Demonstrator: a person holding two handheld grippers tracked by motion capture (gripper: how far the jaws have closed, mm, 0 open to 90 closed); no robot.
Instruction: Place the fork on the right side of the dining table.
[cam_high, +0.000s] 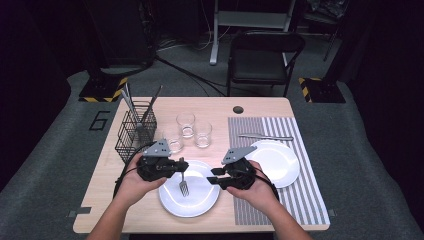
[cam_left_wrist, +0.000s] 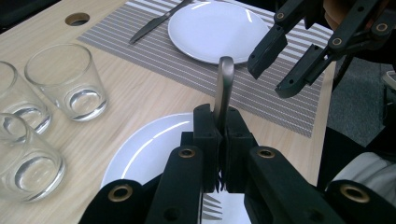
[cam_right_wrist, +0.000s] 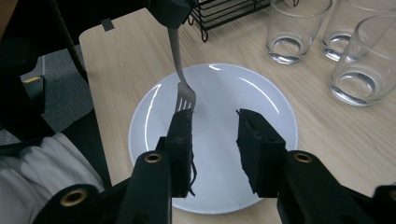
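Where floor (cam_high: 60, 135) meets table (cam_high: 220, 105), "6" (cam_high: 100, 120) is marked.

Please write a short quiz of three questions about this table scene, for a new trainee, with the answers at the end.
1. True or false: the left gripper is shut on the fork.
2. Which plate is the fork above? A: the plate on the striped placemat. B: the plate on the bare wood.
3. How many drinking glasses stand on the table?

Key
1. True. In the left gripper view the jaws clamp the fork's handle.
2. B.
3. Three, grouped beside the wire cutlery basket. The right gripper is open, near the fork.
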